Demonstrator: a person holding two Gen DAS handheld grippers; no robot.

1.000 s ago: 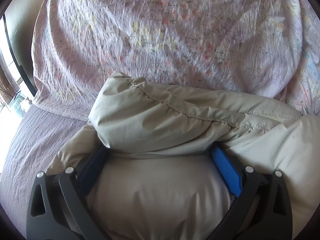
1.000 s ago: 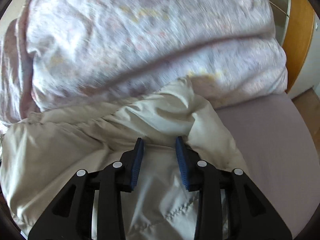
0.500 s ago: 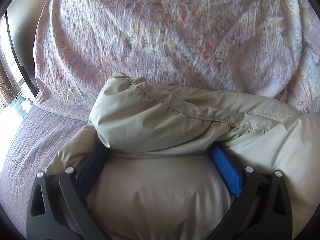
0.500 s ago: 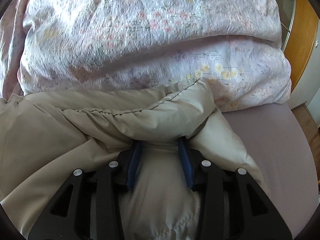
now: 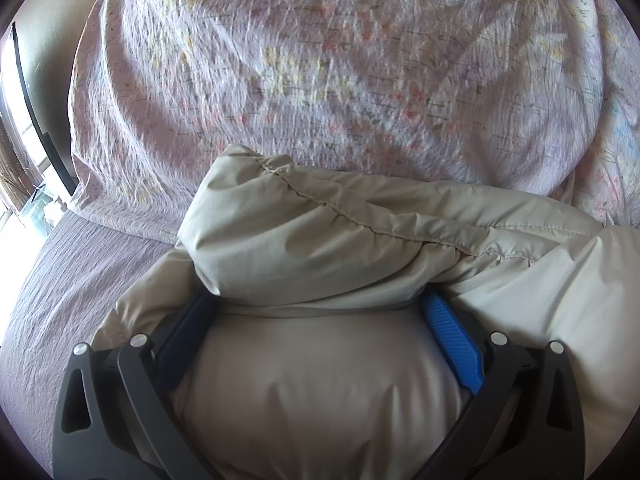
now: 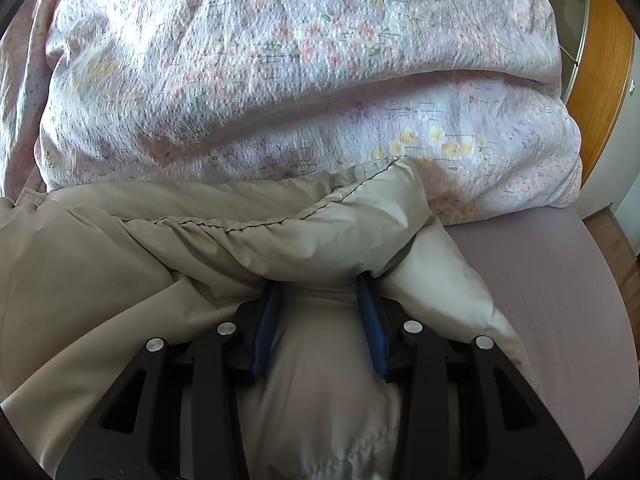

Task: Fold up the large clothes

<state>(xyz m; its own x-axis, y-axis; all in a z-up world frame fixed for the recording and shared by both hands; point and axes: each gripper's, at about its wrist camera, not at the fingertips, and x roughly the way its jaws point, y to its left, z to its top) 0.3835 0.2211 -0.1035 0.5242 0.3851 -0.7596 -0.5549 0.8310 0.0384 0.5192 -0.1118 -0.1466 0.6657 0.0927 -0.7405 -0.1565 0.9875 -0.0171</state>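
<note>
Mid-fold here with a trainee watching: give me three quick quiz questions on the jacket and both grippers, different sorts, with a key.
1. True or false: the beige jacket lies on a bare wooden table.
2. Multiple choice: in the left view, the left gripper stands A) spread wide around a thick bulge of jacket, B) pinched on the floral duvet, C) clear of all cloth.
3. Fill in: in the right view, the folded-over jacket edge hides the tips of the right gripper, and beyond it lies the floral ____.

Key: 1 false, it lies on a bed with a purple sheet; 2 A; 3 duvet.
</note>
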